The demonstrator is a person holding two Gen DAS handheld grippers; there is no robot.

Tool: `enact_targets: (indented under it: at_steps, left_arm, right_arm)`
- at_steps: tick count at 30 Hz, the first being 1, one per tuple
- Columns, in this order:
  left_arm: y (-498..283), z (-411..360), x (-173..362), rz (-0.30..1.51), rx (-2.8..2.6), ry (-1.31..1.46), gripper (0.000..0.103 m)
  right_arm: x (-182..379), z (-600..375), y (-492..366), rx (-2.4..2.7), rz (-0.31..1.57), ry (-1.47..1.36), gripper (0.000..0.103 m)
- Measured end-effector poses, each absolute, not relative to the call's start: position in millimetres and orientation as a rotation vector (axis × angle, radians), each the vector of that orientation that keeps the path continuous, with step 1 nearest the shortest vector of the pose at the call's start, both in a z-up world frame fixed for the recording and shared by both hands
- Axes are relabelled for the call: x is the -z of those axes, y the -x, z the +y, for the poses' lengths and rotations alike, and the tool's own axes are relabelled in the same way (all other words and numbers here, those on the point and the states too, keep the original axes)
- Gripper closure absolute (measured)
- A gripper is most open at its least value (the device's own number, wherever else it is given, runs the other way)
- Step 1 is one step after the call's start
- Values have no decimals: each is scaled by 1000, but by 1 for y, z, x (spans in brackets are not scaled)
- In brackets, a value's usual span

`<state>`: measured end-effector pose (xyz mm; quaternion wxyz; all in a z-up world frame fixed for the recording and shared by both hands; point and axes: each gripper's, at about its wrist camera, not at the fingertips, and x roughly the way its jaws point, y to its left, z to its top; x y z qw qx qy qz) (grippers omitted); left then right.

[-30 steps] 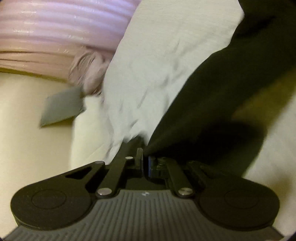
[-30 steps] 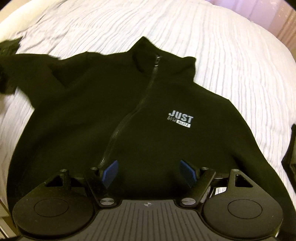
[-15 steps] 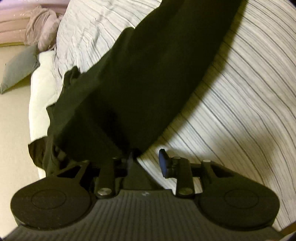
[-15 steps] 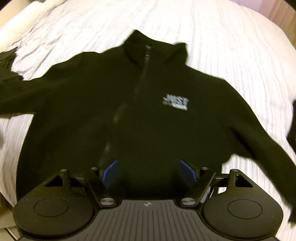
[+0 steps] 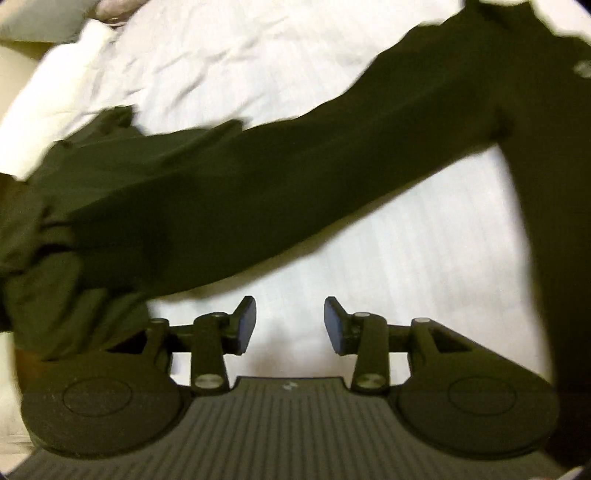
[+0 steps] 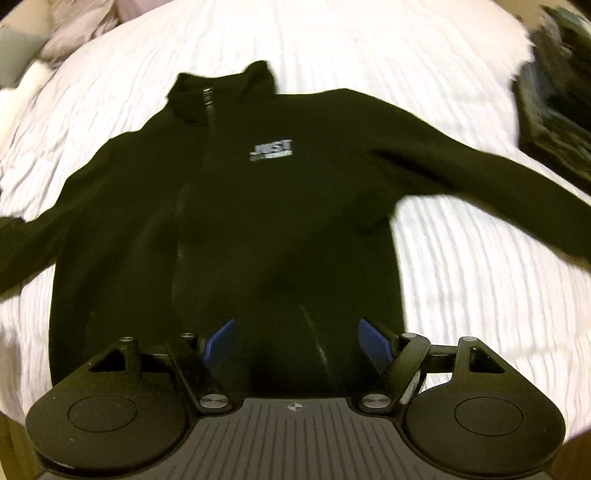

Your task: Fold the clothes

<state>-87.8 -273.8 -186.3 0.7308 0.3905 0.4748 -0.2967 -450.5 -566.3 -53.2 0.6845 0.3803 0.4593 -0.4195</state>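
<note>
A black zip-up jacket [image 6: 236, 221] with a white chest logo [image 6: 271, 150] lies face up on a white striped bed cover [image 6: 461, 277], collar away from me and both sleeves spread out. My right gripper [image 6: 295, 343] is open and empty over the jacket's bottom hem. In the left wrist view one sleeve [image 5: 258, 192] runs across the cover [image 5: 369, 258], its cuff end bunched at the left. My left gripper [image 5: 289, 325] is open and empty, just in front of that sleeve and not touching it.
A pinkish bundle of cloth [image 6: 74, 33] and a grey pillow [image 6: 14, 48] lie at the far left of the bed. A dark pile [image 6: 554, 103] sits at the far right edge. The bed's left edge [image 5: 44, 92] drops off beside the sleeve cuff.
My left gripper was shut on the sleeve, has let it go and opened wide; the sleeve now lies flat. The right gripper stayed open and swung a little over the hem.
</note>
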Motion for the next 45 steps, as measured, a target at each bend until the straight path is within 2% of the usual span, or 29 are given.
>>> enact_targets:
  at_steps: [7,12,13,14,15,19,22,25,27,35,45]
  left_arm:
    - [153,-299,187,1089,801,-810,55]
    - [181,-295,195,1113,854,-834,54]
    - [186,-294,196,1113,858,-838,54]
    - [192,-292,194,1111,854,-836,53]
    - [197,-290,193,1109,851,-834,53]
    - [222,-285,177,1087,828,-821,48]
    - [235,-284,162,1079,819,-794,40]
    - [245,-283,146,1075,818,-740,23]
    - [252,-284,139,1063,823,-730,17]
    - [271,-297,123,927,944,-817,15]
    - [230,-265,97,873,1081,-742,15]
  right_arm:
    - [40,-522,492,1032,1013,-912,27]
    - [40,-492,516,1044,1052,-910,26]
    - [42,-487,520,1043,1057,-913,25]
    - [44,-482,524,1041,1060,-918,16]
    - [47,-476,528,1038,1063,-922,12]
    - [50,-459,539,998,1064,-931,10]
    - [45,-450,542,984,1048,-911,10]
    - [39,-443,544,976,1031,-885,10]
    - [35,-437,545,973,1033,-873,1]
    - [3,-410,530,1002,1040,-801,0]
    - [-32,-366,453,1096,952,-781,0]
